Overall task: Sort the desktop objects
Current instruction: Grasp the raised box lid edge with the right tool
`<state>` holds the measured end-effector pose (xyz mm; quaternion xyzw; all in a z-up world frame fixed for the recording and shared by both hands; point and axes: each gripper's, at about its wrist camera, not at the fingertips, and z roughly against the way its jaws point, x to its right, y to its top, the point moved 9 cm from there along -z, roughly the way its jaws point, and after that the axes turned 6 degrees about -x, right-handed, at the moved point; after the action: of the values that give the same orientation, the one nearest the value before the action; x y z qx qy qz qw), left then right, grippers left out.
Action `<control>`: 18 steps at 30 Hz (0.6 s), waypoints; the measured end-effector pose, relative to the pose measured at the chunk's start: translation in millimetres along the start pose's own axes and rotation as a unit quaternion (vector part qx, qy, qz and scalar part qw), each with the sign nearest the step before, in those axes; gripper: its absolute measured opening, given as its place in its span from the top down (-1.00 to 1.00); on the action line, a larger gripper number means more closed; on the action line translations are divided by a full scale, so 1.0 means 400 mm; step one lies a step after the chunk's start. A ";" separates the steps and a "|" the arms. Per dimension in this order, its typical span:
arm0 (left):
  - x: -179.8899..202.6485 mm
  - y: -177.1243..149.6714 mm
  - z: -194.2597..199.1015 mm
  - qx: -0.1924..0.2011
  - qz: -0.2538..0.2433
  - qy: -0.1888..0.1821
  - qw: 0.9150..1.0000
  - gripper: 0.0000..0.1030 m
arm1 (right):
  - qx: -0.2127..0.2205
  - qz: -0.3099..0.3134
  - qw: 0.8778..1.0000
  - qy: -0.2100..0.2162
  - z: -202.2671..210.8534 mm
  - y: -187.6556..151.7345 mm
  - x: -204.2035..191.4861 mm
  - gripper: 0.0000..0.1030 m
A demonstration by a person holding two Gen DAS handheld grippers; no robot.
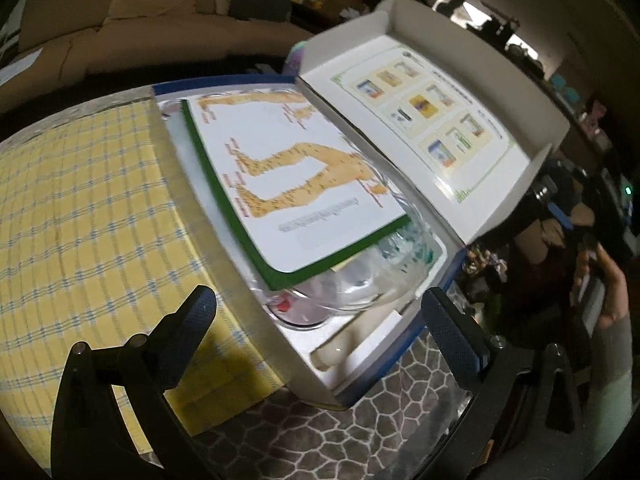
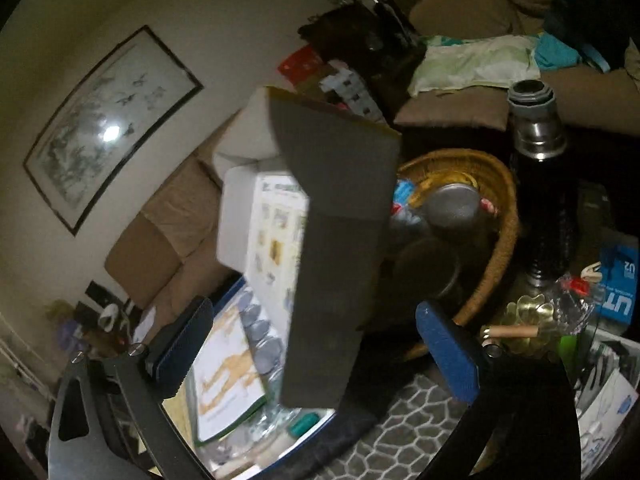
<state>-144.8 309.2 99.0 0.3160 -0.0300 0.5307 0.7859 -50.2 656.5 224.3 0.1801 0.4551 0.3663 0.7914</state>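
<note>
An open white box with a blue rim [image 1: 304, 364] lies on the table, its lid [image 1: 436, 120] raised at the right with a printed sheet inside. A green-edged booklet [image 1: 296, 184] with body diagrams lies on clear plastic cups [image 1: 360, 280] in the box. My left gripper [image 1: 320, 320] is open and empty, just in front of the box's near end. My right gripper [image 2: 316, 332] is open and empty, to the right of the box; the lid's dark outer side [image 2: 340, 240] stands between its fingers. The booklet [image 2: 224, 376] shows below it.
A yellow checked cloth [image 1: 92, 220] covers the table left of the box. A patterned grey mat [image 1: 320, 440] lies in front. A wicker basket [image 2: 496, 216], a black flask [image 2: 540, 184], a blue packet [image 2: 620, 280] and a glass dish [image 2: 532, 320] stand to the right.
</note>
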 end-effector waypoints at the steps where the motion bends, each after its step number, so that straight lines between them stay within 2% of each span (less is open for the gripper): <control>1: 0.007 0.000 -0.006 -0.002 -0.004 -0.001 1.000 -0.99 | -0.003 -0.002 1.000 0.004 -0.012 0.005 0.002 -1.00; 10: 0.000 0.017 -0.015 -0.003 -0.013 -0.003 1.000 -0.99 | -0.011 -0.031 0.999 0.032 -0.116 0.019 0.046 -0.99; 12: -0.017 0.021 -0.011 -0.002 -0.008 -0.002 1.000 -0.99 | -0.013 -0.021 0.999 0.046 -0.126 0.019 0.031 -0.82; 13: -0.023 0.023 -0.009 -0.001 -0.005 -0.002 1.000 -0.99 | -0.016 -0.015 0.999 0.047 -0.128 0.017 0.024 -0.66; 15: -0.041 0.025 -0.004 0.001 0.001 -0.004 1.000 -0.99 | -0.020 -0.002 0.999 0.037 -0.127 0.011 0.011 -0.63; 18: -0.069 0.022 0.008 0.005 0.010 -0.005 1.000 -0.99 | -0.016 0.006 0.999 0.047 -0.108 0.004 -0.014 -0.62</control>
<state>-163.4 287.2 95.3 0.3222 -0.0343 0.5373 0.7786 -89.5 651.4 206.0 0.1525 0.4844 0.3864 0.7699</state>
